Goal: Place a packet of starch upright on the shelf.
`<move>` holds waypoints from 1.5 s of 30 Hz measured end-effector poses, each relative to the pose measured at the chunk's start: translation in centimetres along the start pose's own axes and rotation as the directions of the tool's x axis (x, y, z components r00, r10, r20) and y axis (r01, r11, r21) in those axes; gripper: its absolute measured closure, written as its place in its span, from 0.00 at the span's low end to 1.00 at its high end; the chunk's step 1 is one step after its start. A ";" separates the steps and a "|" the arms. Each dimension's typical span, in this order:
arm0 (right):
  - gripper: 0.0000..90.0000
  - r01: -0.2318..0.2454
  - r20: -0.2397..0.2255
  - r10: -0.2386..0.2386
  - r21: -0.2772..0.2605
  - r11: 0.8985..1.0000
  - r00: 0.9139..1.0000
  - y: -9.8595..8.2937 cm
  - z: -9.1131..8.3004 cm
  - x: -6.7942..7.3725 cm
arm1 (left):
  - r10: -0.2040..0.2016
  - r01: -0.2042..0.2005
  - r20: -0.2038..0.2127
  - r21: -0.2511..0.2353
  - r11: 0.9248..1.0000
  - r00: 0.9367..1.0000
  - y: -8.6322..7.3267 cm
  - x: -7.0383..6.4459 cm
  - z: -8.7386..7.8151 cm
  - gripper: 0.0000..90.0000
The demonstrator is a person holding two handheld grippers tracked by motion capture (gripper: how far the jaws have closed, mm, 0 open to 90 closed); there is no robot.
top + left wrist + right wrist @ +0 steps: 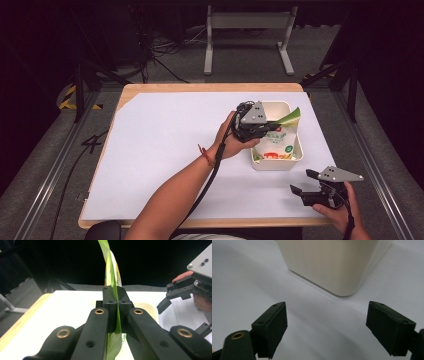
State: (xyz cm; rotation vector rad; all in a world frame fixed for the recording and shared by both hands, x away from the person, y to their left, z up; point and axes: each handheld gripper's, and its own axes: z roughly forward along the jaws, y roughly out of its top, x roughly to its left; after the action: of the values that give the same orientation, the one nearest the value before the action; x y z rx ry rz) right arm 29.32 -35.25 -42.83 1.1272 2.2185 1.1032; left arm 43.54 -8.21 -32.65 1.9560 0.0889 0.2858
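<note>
High view, nearest the camera: the person's right hand rests low at the table's front right corner, wrist coming in from the bottom edge, holding the right claw just above the white sheet that covers the table. Its jaws point left and a little away from the person and stand wide apart, holding nothing. In the right gripper view those same two black jaws flank a broad gap, with the rounded corner of the cream bin ahead of them and bare white sheet between.

Farther in, the left forearm crosses the sheet on a diagonal from the bottom centre up toward the right, a red band at the wrist. The left hand wraps the handle from the left side, and the left claw reaches over the near-left part of the cream bin, which sits at the right side of the table. The claw is clamped on the green top edge of a snack bag; the bag's white, printed body sits inside the bin, its top leaning toward the far right corner.

In the left gripper view the jaws press together on the bag's thin green seam, which rises upright between them.
</note>
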 end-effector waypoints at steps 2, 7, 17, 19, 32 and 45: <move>0.19 0.004 0.000 -0.004 0.001 1.000 1.000 0.0 0.0 0.0 | -0.002 0.002 0.005 0.015 1.000 1.000 -0.3 0.0 0.3 0.98; 0.19 0.009 0.003 -0.009 -0.002 1.000 1.000 0.0 0.0 0.1 | -0.027 0.027 0.001 0.005 1.000 1.000 -1.1 0.1 0.7 0.98; 0.19 0.022 0.008 -0.022 -0.001 1.000 1.000 0.1 -0.1 0.3 | -0.003 0.004 -0.045 0.018 1.000 0.999 -1.3 -0.2 0.6 0.93; 0.19 0.019 0.006 -0.019 0.000 1.000 1.000 0.1 0.0 0.2 | 0.000 0.000 -0.048 0.012 1.000 0.999 -1.4 -0.1 0.5 0.92; 0.19 0.025 0.007 -0.025 0.007 1.000 1.000 0.1 0.1 0.3 | 0.007 -0.006 -0.067 0.019 1.000 0.998 -1.3 -0.2 -0.5 0.82; 0.19 0.036 0.007 -0.037 0.017 0.999 0.999 0.1 0.3 0.4 | 0.001 0.001 -0.082 0.024 1.000 0.997 -1.0 0.3 -1.5 0.68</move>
State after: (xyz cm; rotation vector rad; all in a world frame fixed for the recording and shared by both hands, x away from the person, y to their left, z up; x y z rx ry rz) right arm 29.32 -34.80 -42.91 1.0913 2.2380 1.0664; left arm 43.56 -6.37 -32.97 1.9682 0.1469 0.3665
